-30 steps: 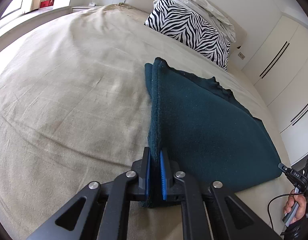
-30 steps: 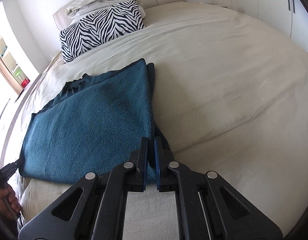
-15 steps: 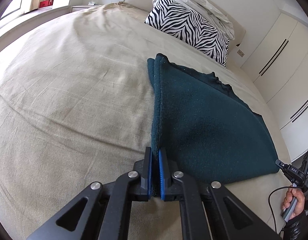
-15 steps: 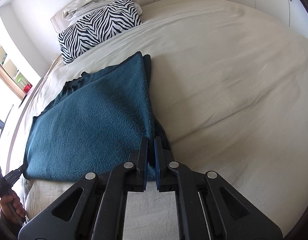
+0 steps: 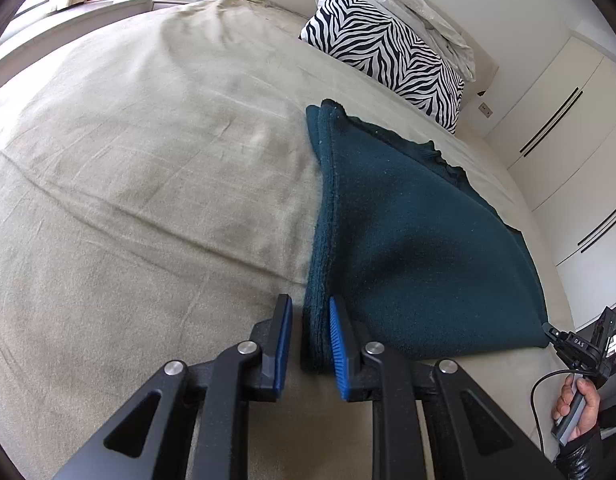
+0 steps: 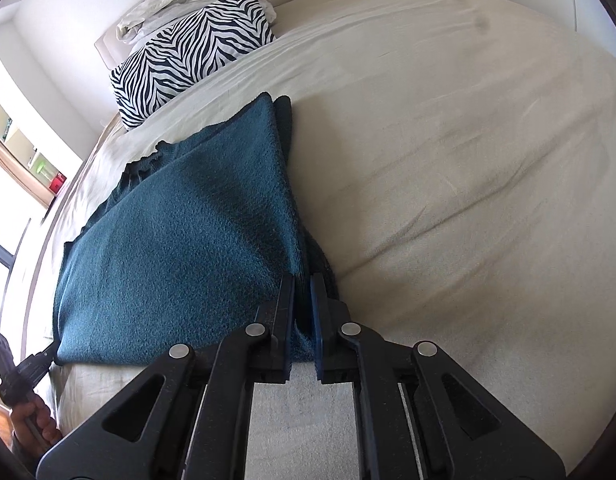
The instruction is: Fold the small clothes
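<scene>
Right wrist: towel [image 6: 179, 240] corner behind jaws

White "DAS" lettering on right claw [image 5: 580, 344] body, seen from left wrist cam

We cannot tell whether the right hand-held gripper [image 6: 303, 300] pinches the teal cloth [image 6: 179, 248]; the bed [image 6: 468, 160] runs past every picture edge.

A home bedroom here: wide bed under a beige cotton sheet [image 5: 147, 168], zebra-striped pillow [image 5: 384, 52] at the far headboard, white built-in wardrobe doors [image 5: 560, 120] on the right.
</scene>
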